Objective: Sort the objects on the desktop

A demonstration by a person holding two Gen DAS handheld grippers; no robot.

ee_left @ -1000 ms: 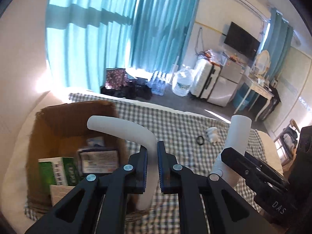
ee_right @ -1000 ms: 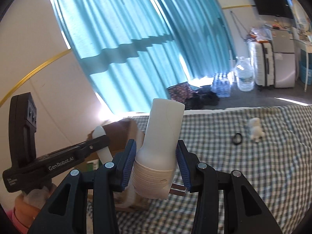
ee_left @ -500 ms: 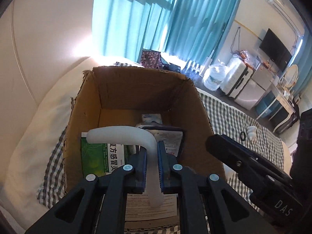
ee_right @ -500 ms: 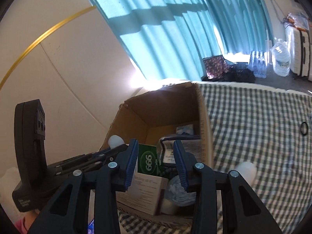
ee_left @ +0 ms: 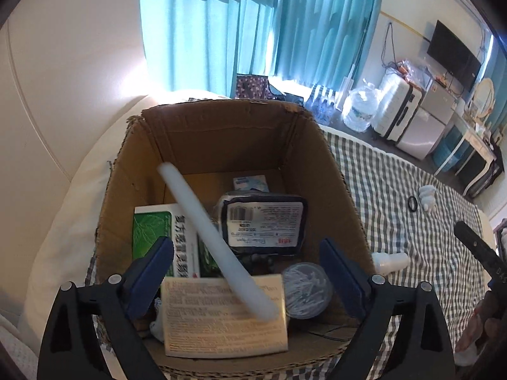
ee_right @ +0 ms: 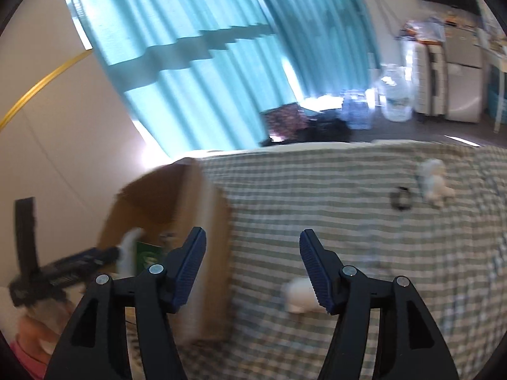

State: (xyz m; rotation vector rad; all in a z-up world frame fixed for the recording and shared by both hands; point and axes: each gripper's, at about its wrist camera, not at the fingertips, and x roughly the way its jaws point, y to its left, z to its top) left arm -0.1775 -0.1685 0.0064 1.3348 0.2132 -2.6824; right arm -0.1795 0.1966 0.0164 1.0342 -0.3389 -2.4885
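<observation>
The left gripper (ee_left: 247, 269) hangs over the cardboard box (ee_left: 221, 133), jaws opening wide and touching nothing, so the white tube (ee_left: 215, 240) lies slanted inside on the packets. Right of the box, the right gripper (ee_right: 252, 269) is opening too, empty; the white bottle (ee_right: 299, 294) lies just outside the box on the checked cloth (ee_right: 348, 221), seemingly missed.

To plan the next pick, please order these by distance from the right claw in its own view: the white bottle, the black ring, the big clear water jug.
1. White bottle: on the cloth beside the right claw.
2. Black ring: farther right on the cloth.
3. Big clear water jug: on the floor behind.
</observation>
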